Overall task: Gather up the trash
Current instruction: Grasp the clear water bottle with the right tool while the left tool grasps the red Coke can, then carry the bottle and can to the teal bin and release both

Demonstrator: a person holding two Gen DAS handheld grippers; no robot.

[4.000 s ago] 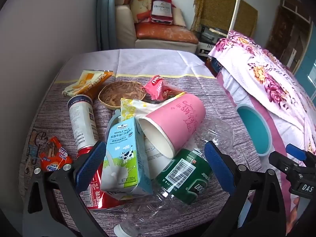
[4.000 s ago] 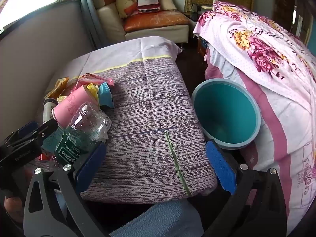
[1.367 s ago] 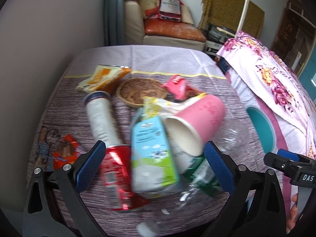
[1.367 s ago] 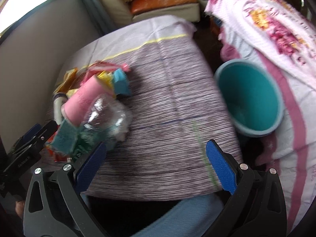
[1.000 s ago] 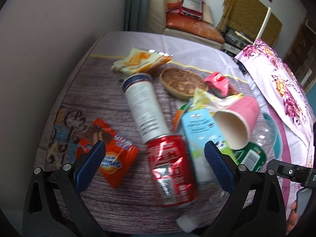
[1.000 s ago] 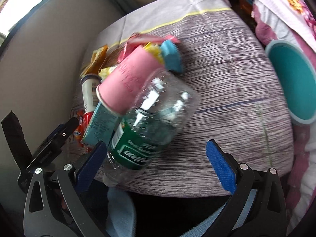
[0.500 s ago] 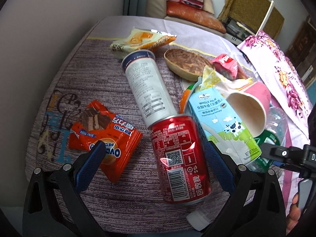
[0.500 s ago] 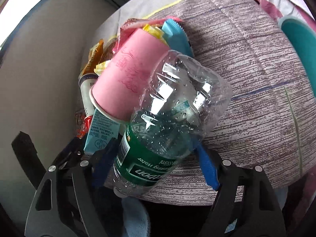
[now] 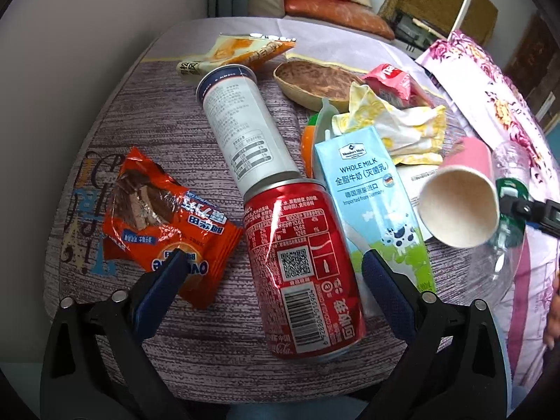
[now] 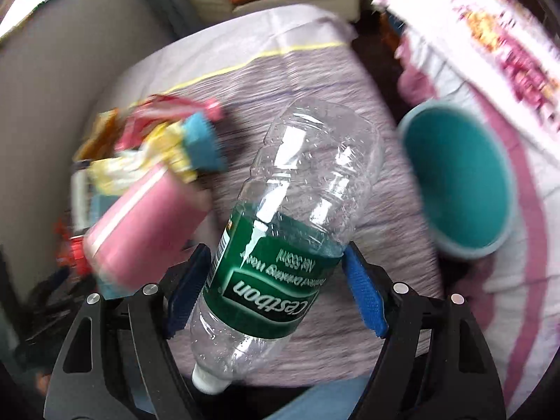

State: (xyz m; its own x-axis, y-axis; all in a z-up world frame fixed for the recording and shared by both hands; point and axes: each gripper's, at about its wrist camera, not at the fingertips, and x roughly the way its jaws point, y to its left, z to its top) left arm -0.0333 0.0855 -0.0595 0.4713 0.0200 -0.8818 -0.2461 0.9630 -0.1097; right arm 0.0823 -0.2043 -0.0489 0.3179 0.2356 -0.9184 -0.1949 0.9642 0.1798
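Since four seconds ago the plastic bottle has left the heap and now sits clamped at its green label between the blue pads of the right gripper, cap end toward the camera, clear base tilted up over the striped tablecloth; the jaws closed on it within the last second and stand about three-quarters wide. Left gripper: moved leftward over the heap and lowered, jaws just narrowing slightly, wide apart, straddling the red soda can without pressing it. Can lies on its side, touching the white cylindrical tube end to end. Milk carton: flat, just beside the can, lower corner hidden behind the left gripper's right finger. Orange snack wrapper: lower edge covered by the left finger. Pink paper cup: on its side, mouth toward the left camera; blurred in the right view. Yellow crumpled wrapper, red packet, brown bowl and orange-yellow packet: farther back, partly overlapping. Teal bin: beside the table on the right, rim blurred, near edge cut by the bedspread. The item under the carton, orange and green, cannot be identified.
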